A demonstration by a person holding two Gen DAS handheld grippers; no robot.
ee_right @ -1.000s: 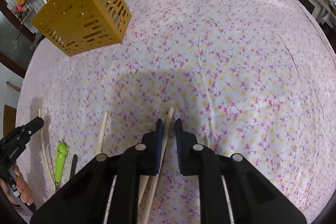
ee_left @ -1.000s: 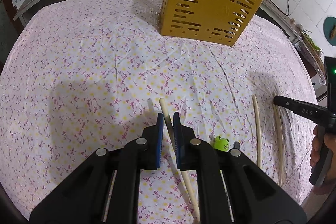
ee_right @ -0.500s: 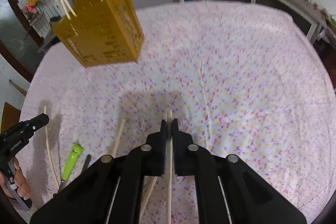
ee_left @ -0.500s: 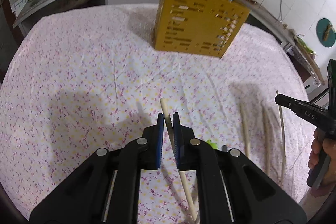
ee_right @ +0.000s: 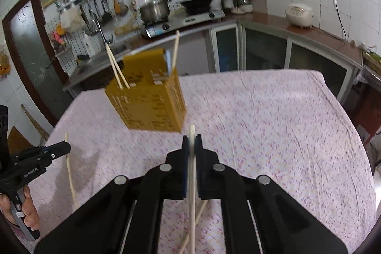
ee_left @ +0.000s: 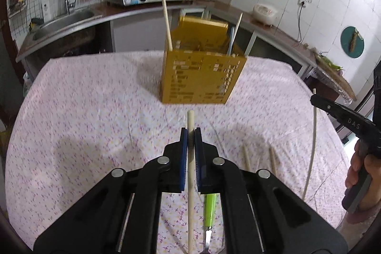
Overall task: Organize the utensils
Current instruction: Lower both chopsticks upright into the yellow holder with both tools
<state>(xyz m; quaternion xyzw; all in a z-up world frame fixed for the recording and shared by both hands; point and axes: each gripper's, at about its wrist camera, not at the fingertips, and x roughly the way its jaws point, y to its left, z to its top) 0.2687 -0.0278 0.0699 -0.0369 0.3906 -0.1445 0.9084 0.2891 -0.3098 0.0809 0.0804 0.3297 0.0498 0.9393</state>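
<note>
Each tool, left (ee_left: pixel 190 135) and right (ee_right: pixel 191 142), is clamped near one end of a light, stiff, slippery chopstick (ee_left: pixel 190 158), raised toward the yellow holder (ee_left: pixel 202 77) at twelve o'clock on the surface (ee_left: pixel 83 111).

Table under a pink-flowered cloth, with utensils lying loose on it

The table (ee_left: pixel 95 111) wears a white cloth printed with small pink and yellow flowers; a yellow slotted utensil holder (ee_left: pixel 200 77) stands toward its far side, and nearer lie two pale chopsticks (ee_left: pixel 246 158), a green-handled utensil (ee_left: pixel 210 208) and, in the right wrist view, another chopstick (ee_right: pixel 201 213).
</note>
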